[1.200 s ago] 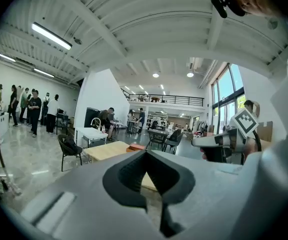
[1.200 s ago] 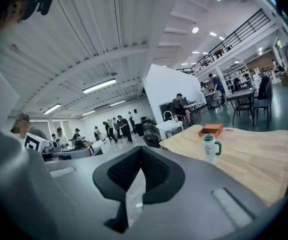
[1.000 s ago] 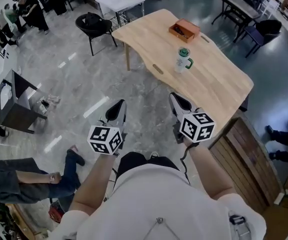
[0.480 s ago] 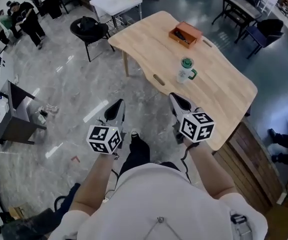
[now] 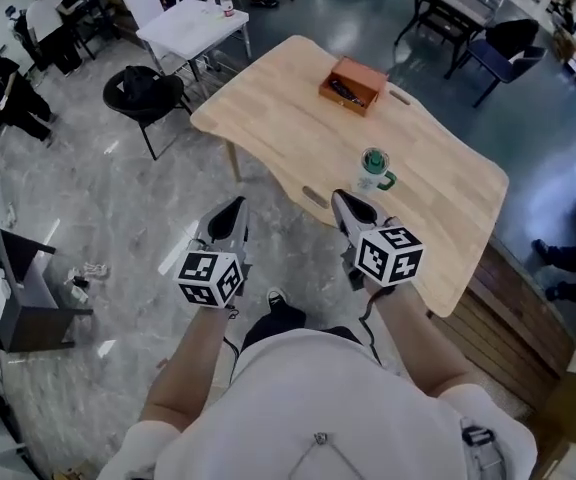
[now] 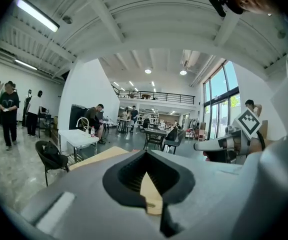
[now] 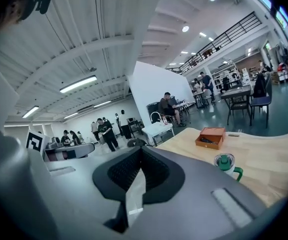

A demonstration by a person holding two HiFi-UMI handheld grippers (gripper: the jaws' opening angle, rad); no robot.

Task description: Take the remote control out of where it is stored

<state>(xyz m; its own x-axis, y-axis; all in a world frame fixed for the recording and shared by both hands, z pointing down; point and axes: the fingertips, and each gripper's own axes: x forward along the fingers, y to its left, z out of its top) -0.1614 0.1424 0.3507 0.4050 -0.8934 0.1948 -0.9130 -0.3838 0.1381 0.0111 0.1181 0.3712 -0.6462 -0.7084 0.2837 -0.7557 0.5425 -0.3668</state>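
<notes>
— Where did our claws stand?

— Both were closed, with nothing between the jaws. Our left claw (image 5: 232, 211) hung over the grey marbled floor (image 5: 118, 198), short of the table. Our right claw (image 5: 345, 203) reached just to the near wavy edge of the pale wooden table (image 5: 278, 108).

— And the remote control?

— We saw the dark, slim remote control (image 5: 344, 90) lying in the open rust-brown box (image 5: 366, 72) towards the far edge, well apart from both claws.

— What stood between?

— A white mug with a green lid and handle (image 5: 373, 168), close to the near edge, just beyond our right claw.

— And room at the sides?

— On our left the floor ran open to a black round chair (image 5: 143, 93) near the table's left corner, with a small white table (image 5: 193, 26) behind it. On our right a brown slatted wooden panel (image 5: 513, 308) stood close under the table's right end.
</notes>
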